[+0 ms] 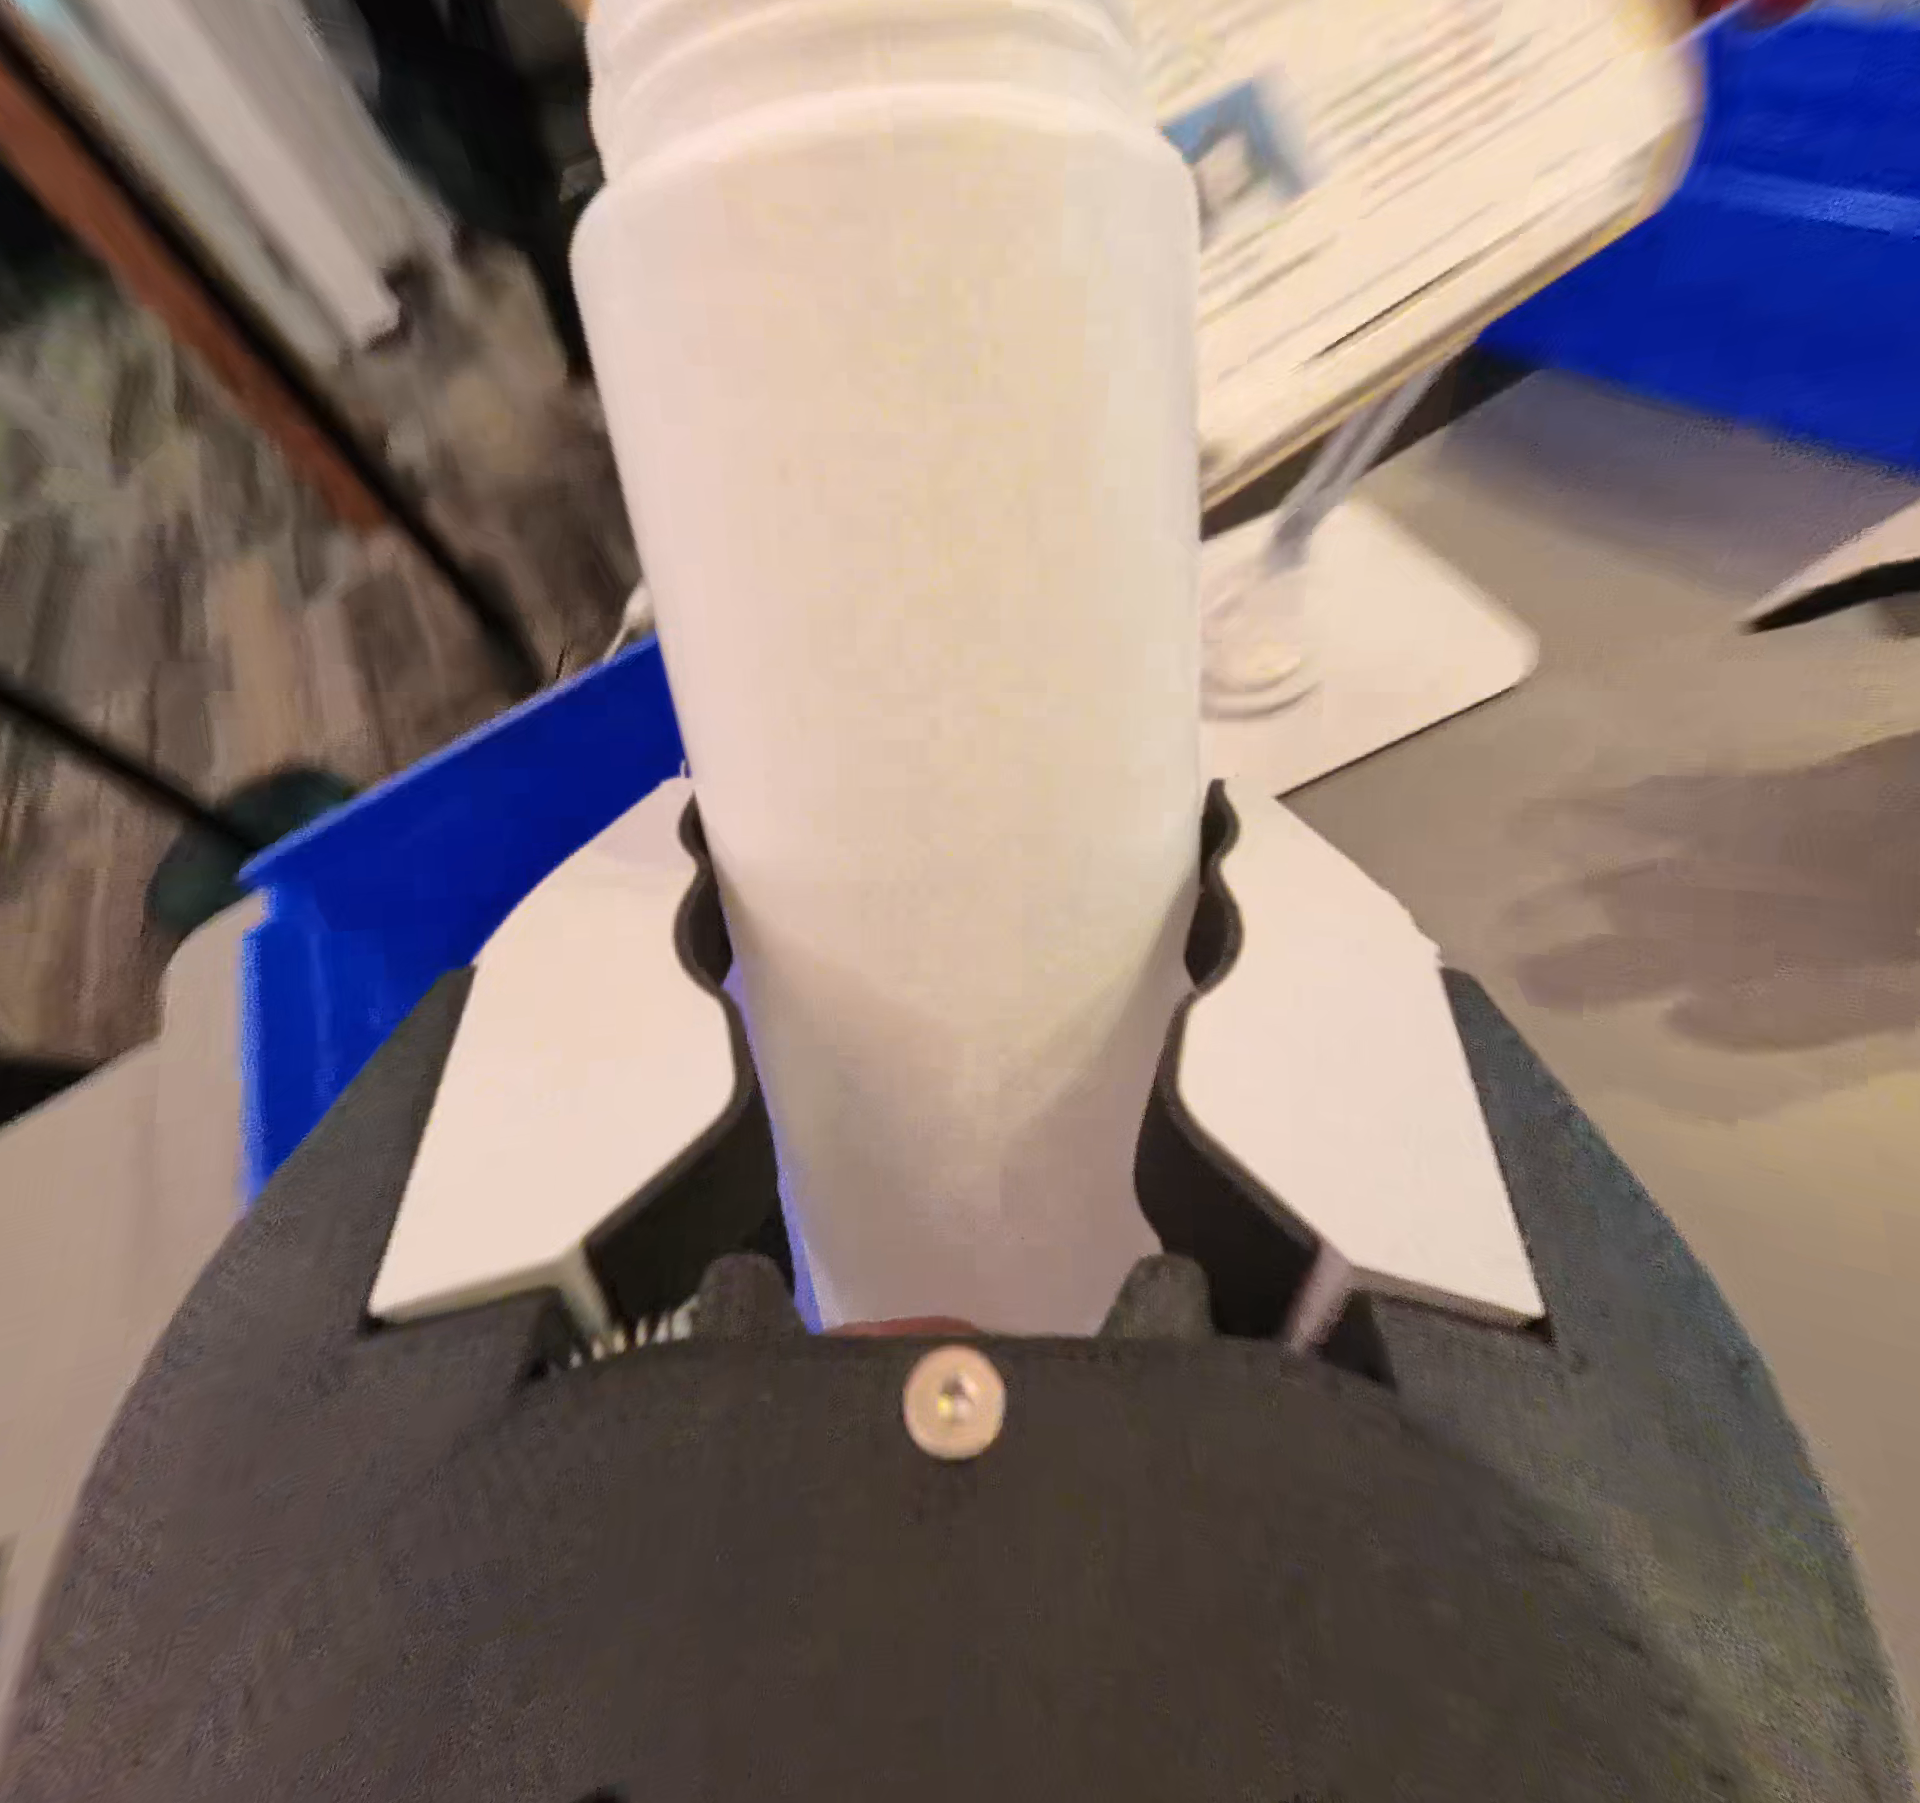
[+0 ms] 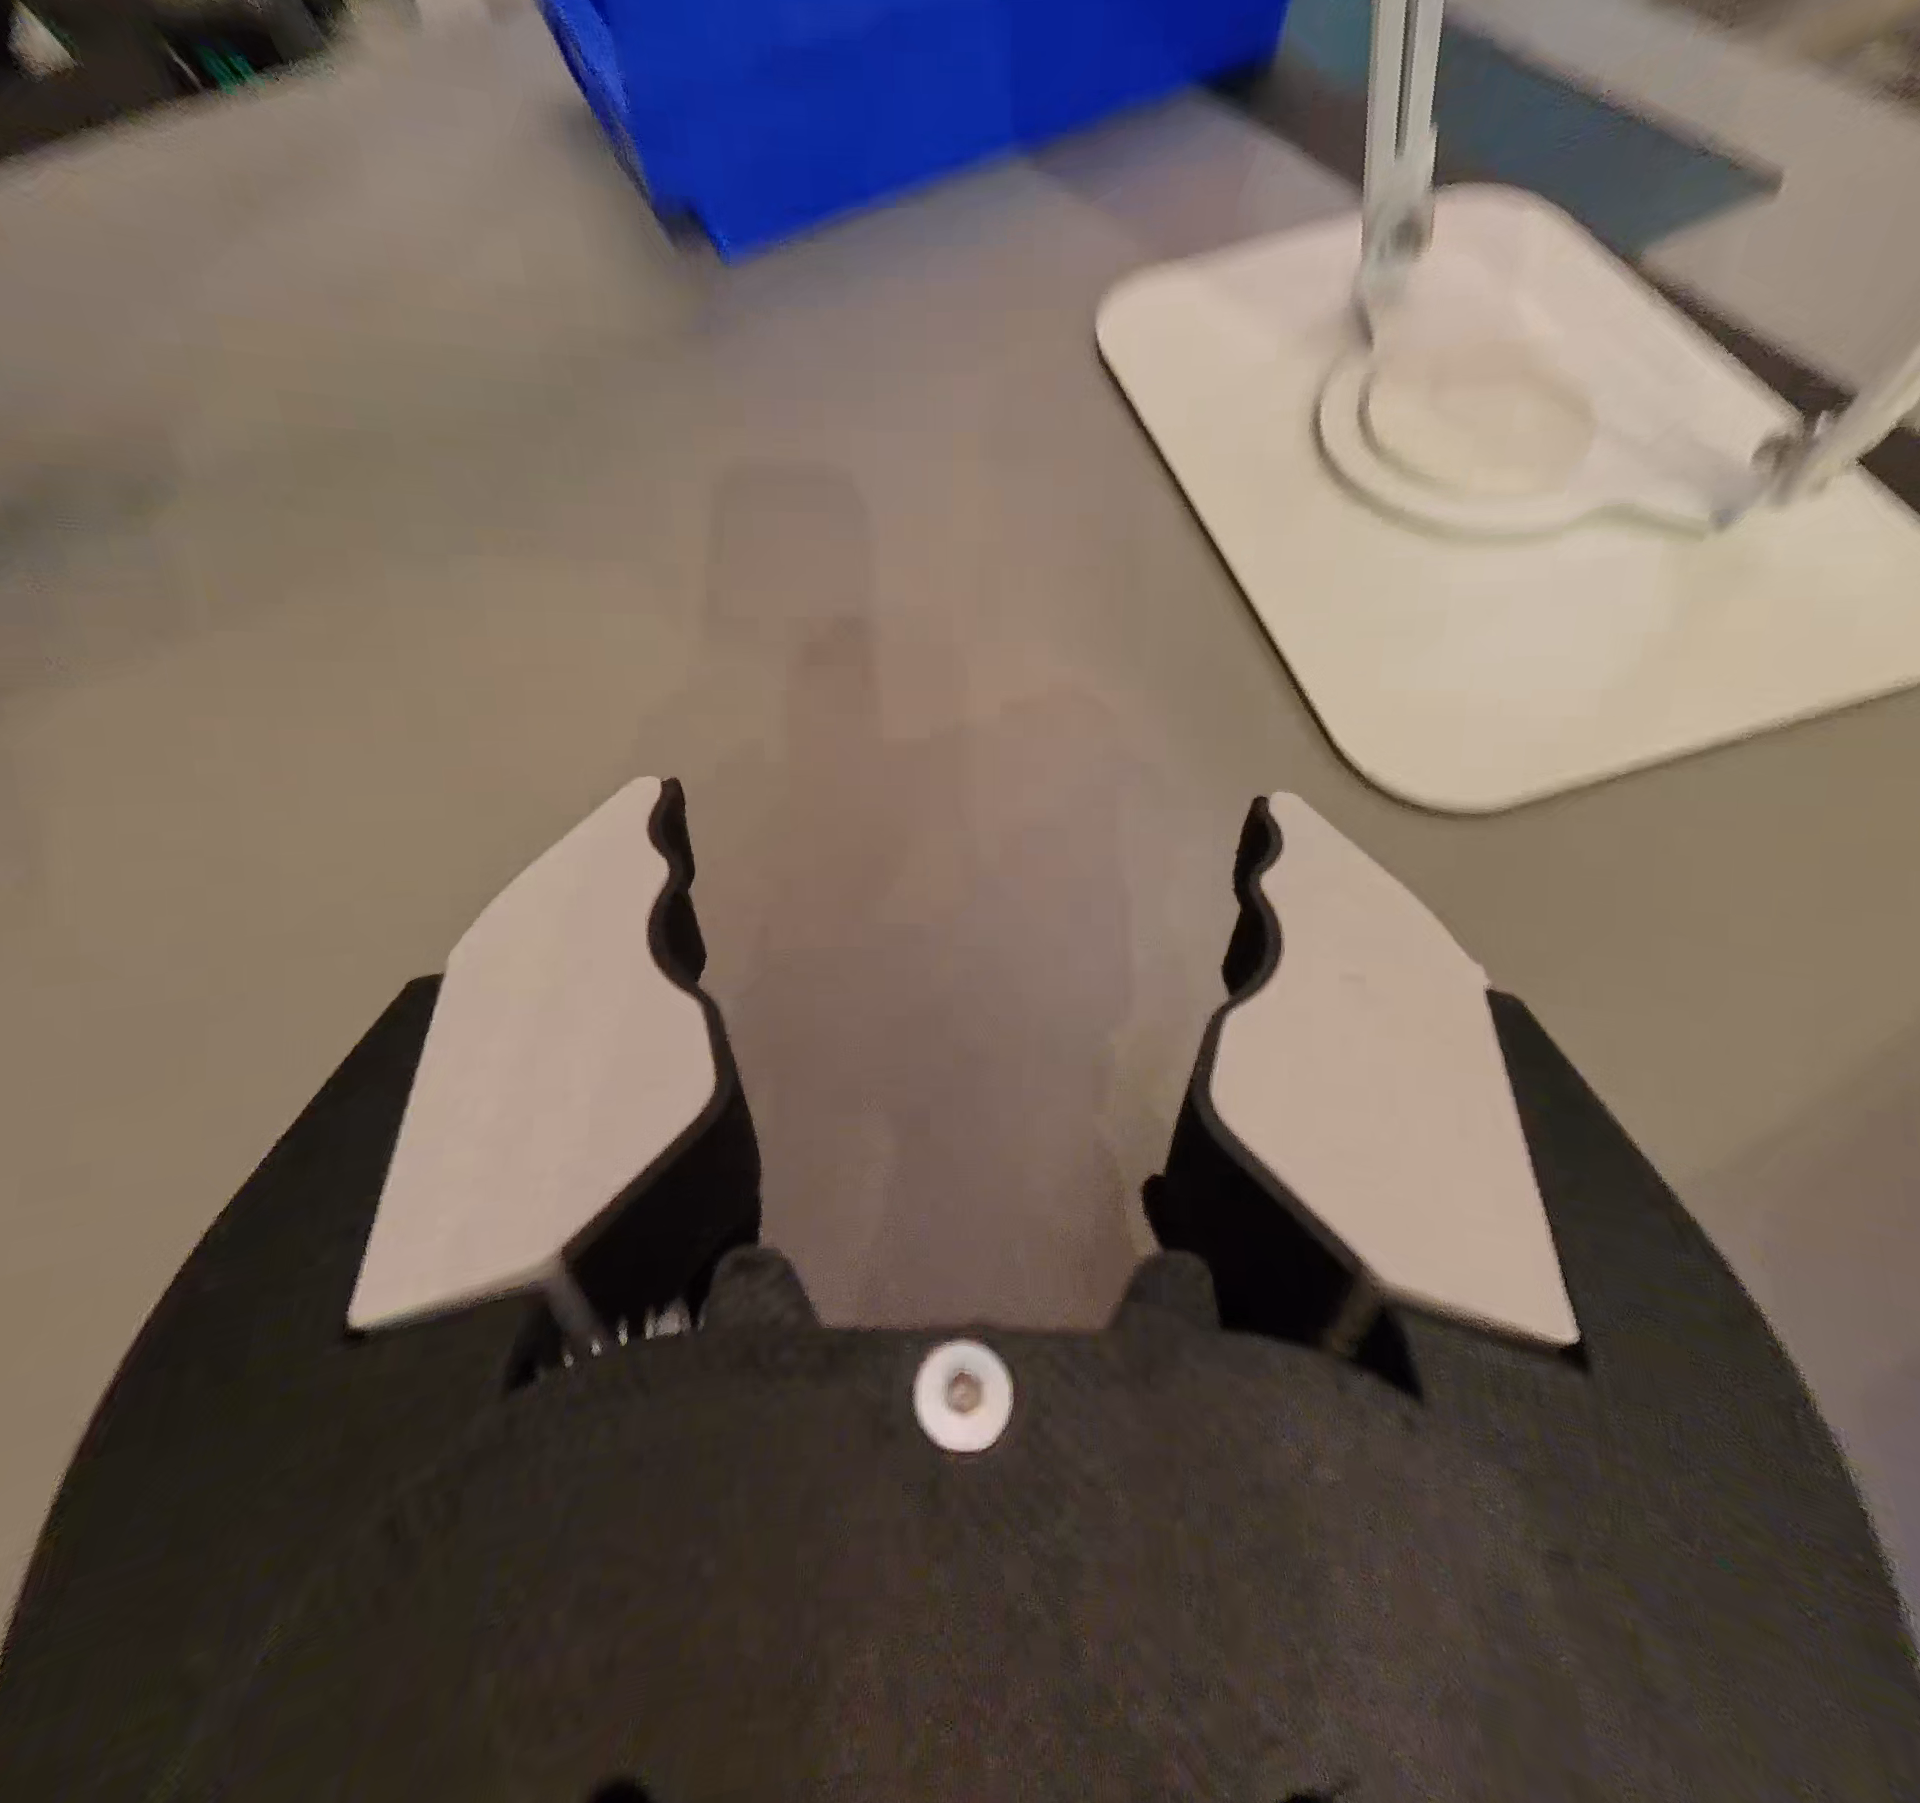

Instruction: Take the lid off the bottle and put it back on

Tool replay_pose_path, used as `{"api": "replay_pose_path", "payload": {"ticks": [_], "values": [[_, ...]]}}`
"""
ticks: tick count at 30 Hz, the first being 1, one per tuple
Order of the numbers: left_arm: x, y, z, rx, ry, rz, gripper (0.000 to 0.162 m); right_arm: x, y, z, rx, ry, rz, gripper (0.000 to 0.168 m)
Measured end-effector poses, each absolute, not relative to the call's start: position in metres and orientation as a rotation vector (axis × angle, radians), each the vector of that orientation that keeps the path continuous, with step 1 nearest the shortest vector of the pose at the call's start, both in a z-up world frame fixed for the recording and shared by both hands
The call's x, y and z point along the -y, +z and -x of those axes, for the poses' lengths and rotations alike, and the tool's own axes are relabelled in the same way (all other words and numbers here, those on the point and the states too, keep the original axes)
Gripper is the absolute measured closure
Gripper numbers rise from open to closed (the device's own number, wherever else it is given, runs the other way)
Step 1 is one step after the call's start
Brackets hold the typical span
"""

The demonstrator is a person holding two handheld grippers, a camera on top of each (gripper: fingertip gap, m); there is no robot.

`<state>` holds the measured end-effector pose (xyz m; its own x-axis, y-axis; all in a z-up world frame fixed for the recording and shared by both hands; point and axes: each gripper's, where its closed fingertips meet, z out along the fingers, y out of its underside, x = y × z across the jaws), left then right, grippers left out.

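Observation:
A white plastic bottle (image 1: 914, 527) fills the middle of the left wrist view. Its threaded neck (image 1: 862, 18) at the top is bare, with no lid on it. My left gripper (image 1: 951, 818) is shut on the bottle's lower body and holds it tilted above the grey table (image 1: 1558, 1078). My right gripper (image 2: 966, 808) is open and empty over the grey table (image 2: 364, 506) in the right wrist view. The lid shows in neither view. Both views are blurred.
A blue bin (image 1: 447, 880) lies behind the left gripper and another blue bin (image 2: 914, 39) stands ahead of the right gripper. A white stand base (image 2: 1507, 548) with a clear post sits at the right; it holds a printed sheet (image 1: 1382, 143). Carpeted floor lies left.

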<state>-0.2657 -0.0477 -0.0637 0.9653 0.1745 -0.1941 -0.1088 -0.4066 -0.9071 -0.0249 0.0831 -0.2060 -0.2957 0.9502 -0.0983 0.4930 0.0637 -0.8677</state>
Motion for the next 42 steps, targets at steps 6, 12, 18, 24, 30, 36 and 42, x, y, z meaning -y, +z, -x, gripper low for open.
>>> {"api": "replay_pose_path", "payload": {"ticks": [6,12,18,24,30,36,42], "values": [[0.008,-0.052,0.114,-0.219,0.043,1.637,0.075,-0.039,-0.100,0.024,1.599,1.606,1.160,0.062],[-0.040,-0.098,0.014,-0.359,-0.152,1.597,0.074,-0.015,-0.055,0.028,1.559,1.773,1.031,0.046],[-0.058,-0.124,-0.018,-0.392,-0.247,1.614,0.074,-0.017,-0.070,0.020,1.685,1.704,1.003,0.069],[-0.025,-0.103,0.054,-0.398,-0.037,1.702,0.072,-0.036,-0.085,0.013,1.697,1.647,0.991,0.069],[0.035,-0.078,0.234,-0.358,0.411,1.997,0.081,-0.039,-0.113,0.007,1.766,1.645,0.961,0.069],[0.073,-0.151,0.359,-0.383,0.426,2.450,0.075,-0.036,-0.114,0.005,1.782,1.645,0.932,0.069],[0.092,-0.210,0.423,-0.514,0.552,2.810,0.067,-0.033,-0.113,0.003,1.780,1.675,0.906,0.069]]}}
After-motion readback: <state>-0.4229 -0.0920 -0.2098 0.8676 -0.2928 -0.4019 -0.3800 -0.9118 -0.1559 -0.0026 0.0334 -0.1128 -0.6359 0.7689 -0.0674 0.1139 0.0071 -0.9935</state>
